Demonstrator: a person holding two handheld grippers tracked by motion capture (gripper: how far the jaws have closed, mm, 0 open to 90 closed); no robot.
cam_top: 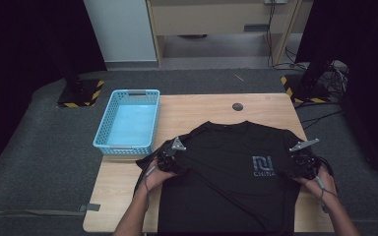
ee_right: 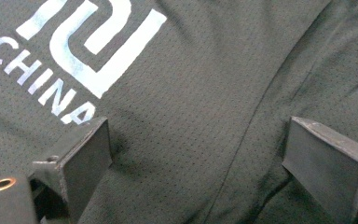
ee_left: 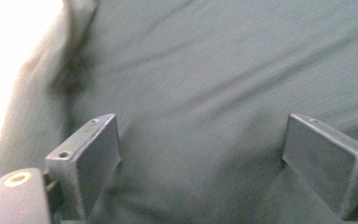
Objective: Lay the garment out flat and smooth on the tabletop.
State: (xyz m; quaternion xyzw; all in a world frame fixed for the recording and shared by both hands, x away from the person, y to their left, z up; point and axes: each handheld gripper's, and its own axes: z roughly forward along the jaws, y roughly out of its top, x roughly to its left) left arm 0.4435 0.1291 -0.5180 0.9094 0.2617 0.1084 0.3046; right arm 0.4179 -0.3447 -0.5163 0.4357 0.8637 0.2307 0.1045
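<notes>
Lying face up on the wooden tabletop (cam_top: 202,110), a black T-shirt (cam_top: 226,167) with a pale printed logo (cam_top: 263,165) and the word CHINA on its chest spreads from the collar at the far side to the hem at the near edge, where the cloth hangs over. The left gripper (cam_top: 170,160) sits at the shirt's left sleeve and armpit, the right gripper (cam_top: 302,162) at the opposite sleeve; each is held in a person's hand that enters from the bottom of the high view. In the left gripper view its fingers (ee_left: 91,154) stand wide apart with smooth dark cloth lying flat between them, not pinched. In the right gripper view the fingers (ee_right: 86,154) are likewise wide, over fine mesh fabric beside the logo (ee_right: 81,42) and a seam, with nothing clamped. A light blue perforated basket (cam_top: 128,123) rests at the tabletop's left edge, just beside the left sleeve, and a small dark round disc (cam_top: 237,106) lies beyond the collar. Judged from its drape and wrinkles, the shirt is light, limp and slightly slippery; it should bunch under a push and sag when lifted, so a firm pinch at a seam or sleeve edge, with both sides taken together, seems the soundest hold
</notes>
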